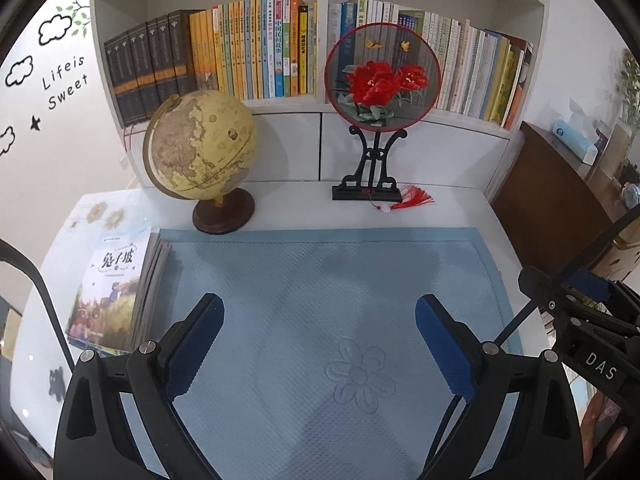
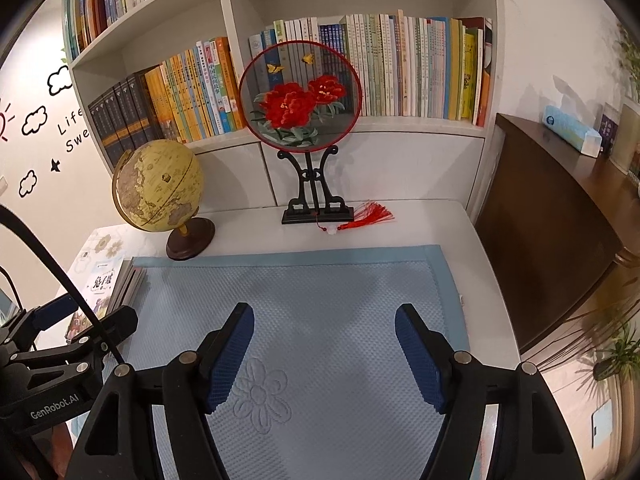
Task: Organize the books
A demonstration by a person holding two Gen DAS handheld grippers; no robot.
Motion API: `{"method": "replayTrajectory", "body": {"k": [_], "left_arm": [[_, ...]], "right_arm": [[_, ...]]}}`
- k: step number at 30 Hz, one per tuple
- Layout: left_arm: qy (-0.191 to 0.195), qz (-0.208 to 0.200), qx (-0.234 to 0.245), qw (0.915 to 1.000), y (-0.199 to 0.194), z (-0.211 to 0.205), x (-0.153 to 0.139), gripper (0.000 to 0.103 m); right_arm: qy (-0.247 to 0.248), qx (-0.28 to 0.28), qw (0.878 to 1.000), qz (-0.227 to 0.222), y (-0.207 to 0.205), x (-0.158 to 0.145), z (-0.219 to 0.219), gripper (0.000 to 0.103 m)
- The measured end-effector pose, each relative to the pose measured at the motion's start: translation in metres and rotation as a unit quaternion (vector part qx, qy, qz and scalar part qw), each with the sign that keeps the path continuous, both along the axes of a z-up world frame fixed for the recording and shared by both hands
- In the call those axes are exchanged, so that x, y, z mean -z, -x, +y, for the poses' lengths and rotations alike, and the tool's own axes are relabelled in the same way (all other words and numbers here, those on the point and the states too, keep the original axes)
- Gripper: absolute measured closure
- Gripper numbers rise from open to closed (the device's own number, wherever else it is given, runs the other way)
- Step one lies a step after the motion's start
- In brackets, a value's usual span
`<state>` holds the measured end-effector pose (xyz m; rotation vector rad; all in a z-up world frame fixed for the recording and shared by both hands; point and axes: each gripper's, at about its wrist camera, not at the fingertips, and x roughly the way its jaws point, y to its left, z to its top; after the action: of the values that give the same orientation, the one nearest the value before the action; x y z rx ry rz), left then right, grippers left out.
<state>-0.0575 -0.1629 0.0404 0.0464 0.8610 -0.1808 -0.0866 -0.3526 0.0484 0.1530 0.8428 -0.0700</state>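
Note:
A small stack of books (image 1: 108, 292) lies flat at the left edge of the white desk, beside the blue mat (image 1: 340, 272); its top cover bears a painted scene. My left gripper (image 1: 320, 304) hovers open over the mat, nothing between its blue pads, the stack just left of it. In the right wrist view my right gripper (image 2: 325, 316) is open over the same mat (image 2: 300, 280), empty, with the stack (image 2: 104, 292) far to its left. Rows of upright books (image 1: 256, 52) fill the shelf behind the desk.
A globe (image 1: 200, 148) stands at the mat's back left corner. A round embroidered fan on a black stand (image 1: 382, 76) with a red tassel (image 1: 412, 196) sits at the back. A dark wooden cabinet (image 2: 552, 216) with a tissue box (image 2: 572, 128) flanks the desk's right side.

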Motion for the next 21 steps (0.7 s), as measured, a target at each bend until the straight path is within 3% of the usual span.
{"method": "replayTrajectory", "body": {"k": [7,21], "left_arm": [[0.006,0.013,0.004,0.9999,-0.0023,0.0020,0.0032,0.007],[-0.016,-0.006,-0.011,0.9998,0.0002,0.0071,-0.0010,0.007]], "right_arm": [[0.000,-0.004,1.000,0.003,-0.0003,0.0022,0.0020,0.032],[-0.001,-0.016,1.000,0.006,-0.0026,0.0062,0.0091,0.032]]}}
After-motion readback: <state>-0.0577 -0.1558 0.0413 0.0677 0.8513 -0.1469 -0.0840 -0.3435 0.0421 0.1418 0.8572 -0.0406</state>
